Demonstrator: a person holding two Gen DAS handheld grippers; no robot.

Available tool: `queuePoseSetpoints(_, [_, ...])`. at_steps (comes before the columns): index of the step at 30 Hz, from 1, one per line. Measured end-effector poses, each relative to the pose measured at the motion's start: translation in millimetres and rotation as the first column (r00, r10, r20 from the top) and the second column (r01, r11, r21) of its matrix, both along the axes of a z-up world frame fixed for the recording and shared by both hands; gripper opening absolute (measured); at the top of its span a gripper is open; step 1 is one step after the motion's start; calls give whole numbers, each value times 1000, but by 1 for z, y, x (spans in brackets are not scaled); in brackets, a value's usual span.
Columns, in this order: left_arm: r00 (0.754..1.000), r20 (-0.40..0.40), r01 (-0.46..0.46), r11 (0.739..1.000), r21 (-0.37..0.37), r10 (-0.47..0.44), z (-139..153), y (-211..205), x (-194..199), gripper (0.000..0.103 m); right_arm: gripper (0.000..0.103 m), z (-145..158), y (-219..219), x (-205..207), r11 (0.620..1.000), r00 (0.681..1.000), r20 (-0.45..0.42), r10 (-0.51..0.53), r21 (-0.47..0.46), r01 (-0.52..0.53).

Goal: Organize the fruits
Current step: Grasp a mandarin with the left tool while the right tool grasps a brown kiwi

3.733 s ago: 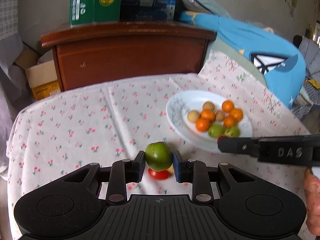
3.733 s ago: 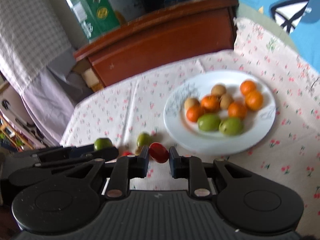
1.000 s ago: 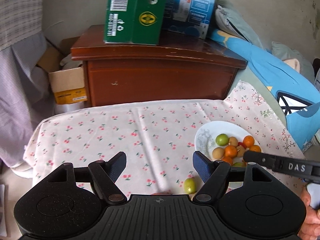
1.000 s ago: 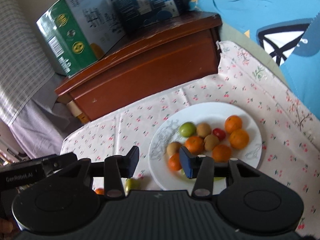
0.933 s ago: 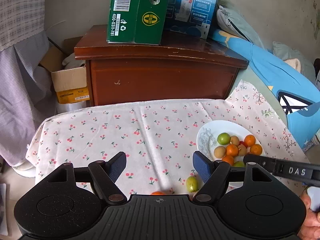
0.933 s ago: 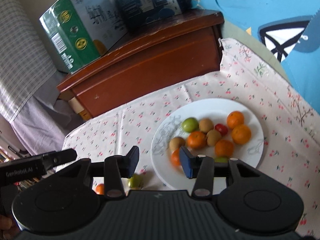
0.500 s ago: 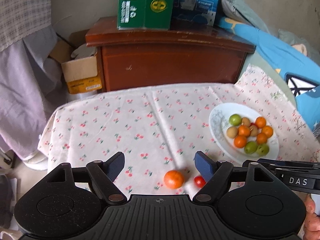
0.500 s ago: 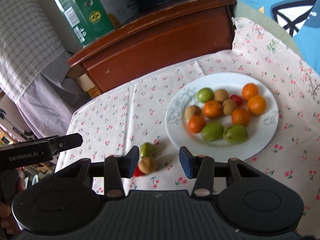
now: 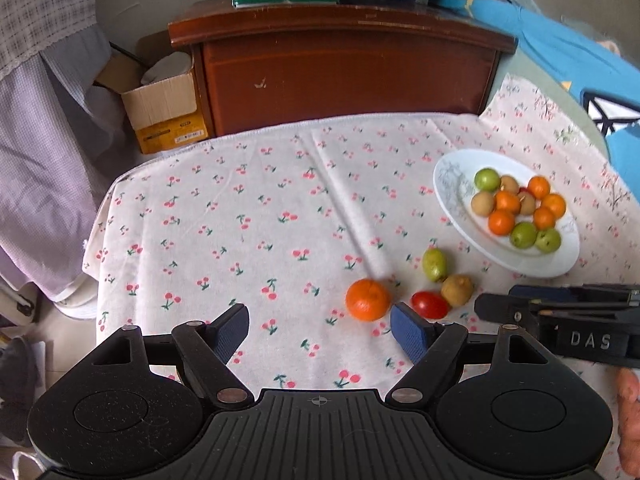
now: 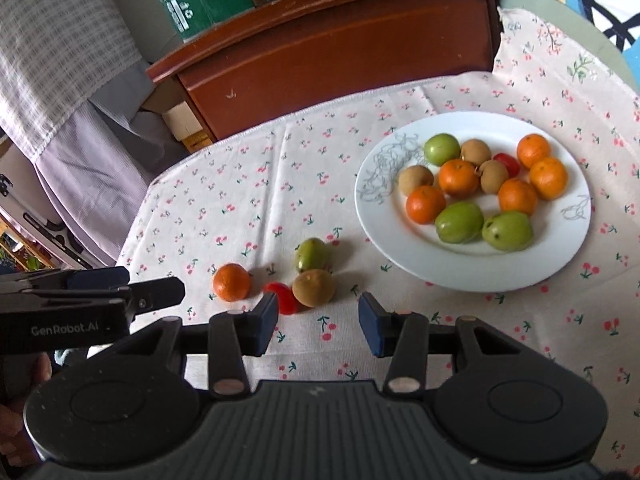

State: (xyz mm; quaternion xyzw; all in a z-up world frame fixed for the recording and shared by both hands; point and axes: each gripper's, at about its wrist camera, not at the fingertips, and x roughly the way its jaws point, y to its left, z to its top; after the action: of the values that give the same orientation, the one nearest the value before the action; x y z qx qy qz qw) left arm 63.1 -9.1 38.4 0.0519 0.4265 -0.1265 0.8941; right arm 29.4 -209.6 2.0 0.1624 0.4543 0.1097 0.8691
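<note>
Both grippers are released and hold nothing. The left gripper (image 9: 320, 330) has an orange (image 9: 367, 299) just ahead of its right finger (image 9: 409, 336). The right gripper (image 10: 318, 322) has a tomato (image 10: 282, 297) and a brown fruit (image 10: 313, 287) by its left finger (image 10: 264, 322). A green fruit (image 10: 311, 255) lies just past them. The plate (image 10: 576, 248) with 11 fruits sits further ahead, to the right.

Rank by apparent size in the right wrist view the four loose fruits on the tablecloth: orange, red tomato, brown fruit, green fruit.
1. brown fruit, though it lies nearest the camera
2. orange and green fruit, which look about alike
3. red tomato, smallest, partly hidden behind the right gripper
</note>
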Motion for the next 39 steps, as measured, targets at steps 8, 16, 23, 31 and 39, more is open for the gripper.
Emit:
queuePoseSetpoints(8, [999,-28,-21,1000,18,22,-11,4,6,79,42,-10,5,7,1000,1000,14,-4,-6,4])
queuePoseSetpoints(16, [999,-38,-32,999,31,34,-17,4,10,79,37,-18,6,14,1000,1000,17,-22,3,22])
queuePoseSetpoints(23, [996,-53,-73,997,-12,73,-19,11,16,79,37,-23,7,17,1000,1000,7,-26,16,25])
queuePoseSetpoints(31, [996,-48,-72,996,-51,69,-22,8,19,79,38,-26,10,21,999,1000,2,-24,25,24])
queuePoseSetpoints(39, [999,-25,-29,996,-87,27,-25,0,16,79,29,-27,11,22,999,1000,-6,-13,43,13])
